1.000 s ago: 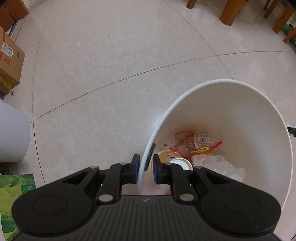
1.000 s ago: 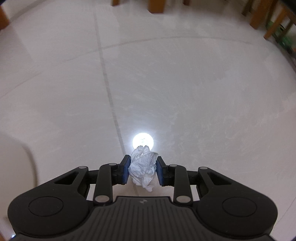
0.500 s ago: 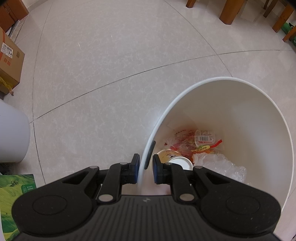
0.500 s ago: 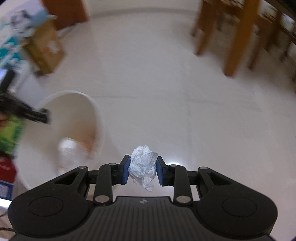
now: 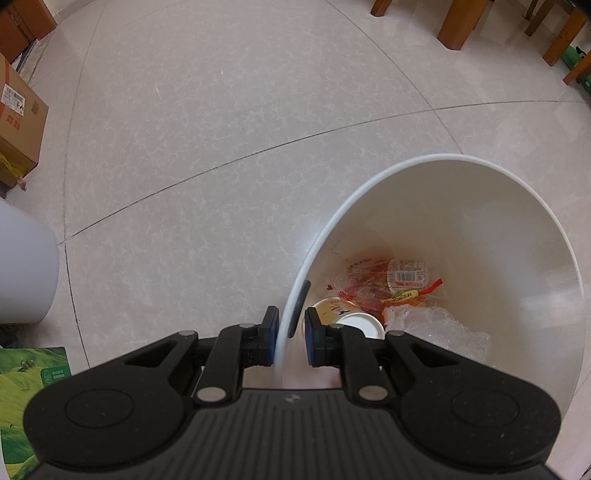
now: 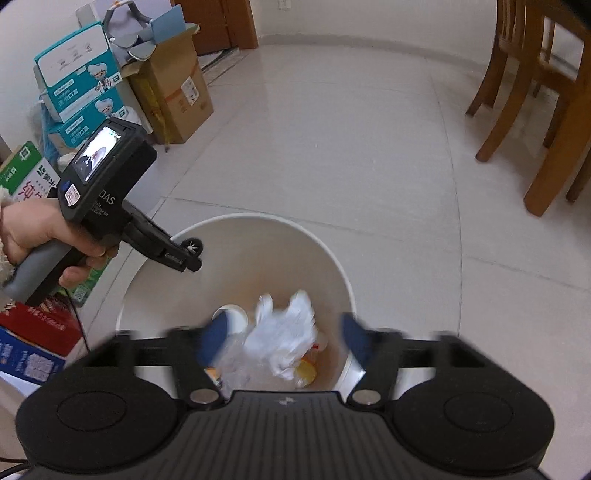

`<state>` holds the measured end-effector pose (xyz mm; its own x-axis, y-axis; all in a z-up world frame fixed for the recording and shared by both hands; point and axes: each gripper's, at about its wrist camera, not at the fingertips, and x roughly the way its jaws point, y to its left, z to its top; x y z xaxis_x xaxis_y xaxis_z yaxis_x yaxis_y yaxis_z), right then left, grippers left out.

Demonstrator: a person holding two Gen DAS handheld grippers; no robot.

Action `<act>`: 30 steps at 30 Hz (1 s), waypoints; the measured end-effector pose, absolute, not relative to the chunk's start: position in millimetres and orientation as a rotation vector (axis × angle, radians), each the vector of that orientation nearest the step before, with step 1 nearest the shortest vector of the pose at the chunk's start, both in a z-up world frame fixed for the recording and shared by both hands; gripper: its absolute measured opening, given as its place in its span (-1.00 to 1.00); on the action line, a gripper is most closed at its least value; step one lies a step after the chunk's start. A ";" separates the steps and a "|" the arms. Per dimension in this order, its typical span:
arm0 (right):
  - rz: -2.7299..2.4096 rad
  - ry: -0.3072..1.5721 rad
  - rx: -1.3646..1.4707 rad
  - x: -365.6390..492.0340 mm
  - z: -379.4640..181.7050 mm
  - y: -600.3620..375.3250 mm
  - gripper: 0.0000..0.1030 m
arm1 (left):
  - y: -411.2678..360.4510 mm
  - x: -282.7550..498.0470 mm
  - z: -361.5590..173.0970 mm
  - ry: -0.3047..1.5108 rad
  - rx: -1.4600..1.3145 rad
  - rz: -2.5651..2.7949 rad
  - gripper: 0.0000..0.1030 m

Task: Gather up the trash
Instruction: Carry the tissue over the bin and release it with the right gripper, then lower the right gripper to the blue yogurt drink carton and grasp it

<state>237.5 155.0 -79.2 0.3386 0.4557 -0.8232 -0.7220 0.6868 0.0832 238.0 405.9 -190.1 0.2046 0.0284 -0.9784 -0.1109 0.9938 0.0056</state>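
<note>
My right tongs [image 6: 284,338] are smeared with motion blur as they spread, and so is the white tissue [image 6: 284,338] between them. My left tongs' body hides the bin's [image 5: 461,192] near rim.

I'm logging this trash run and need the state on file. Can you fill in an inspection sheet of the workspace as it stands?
Surface: pale tiled floor, bare around the bin.
Job's things: white bin holds wrappers, a cup and clear plastic; a tissue, blurred, is over the opening.
Clutter: boxes stacked by the wall.
Grippers: left tool shut on the bin rim; right tool opening, pads clear of the tissue.
Cables: a thin dark cable beside the bin.
Surroundings: wooden chairs, a door frame.
</note>
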 end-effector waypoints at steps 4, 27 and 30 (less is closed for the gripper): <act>0.783 0.944 -0.318 235.7 -77.2 150.0 0.77 | 407.2 238.1 -190.0 1.362 -0.077 0.098 -0.74; 0.133 1.261 -0.012 258.1 -195.5 -41.9 0.91 | 408.8 239.2 -190.6 1.367 -0.085 0.099 -0.74; 0.015 1.345 0.038 255.2 -234.4 -74.7 0.91 | 408.1 239.6 -190.5 1.368 -0.082 0.100 -0.74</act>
<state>255.2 -74.7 -234.4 0.2237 0.0332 -0.9741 0.0109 0.9993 0.0365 239.6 408.1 -190.5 0.1987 0.0234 -0.9798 -0.1193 0.9929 -0.0005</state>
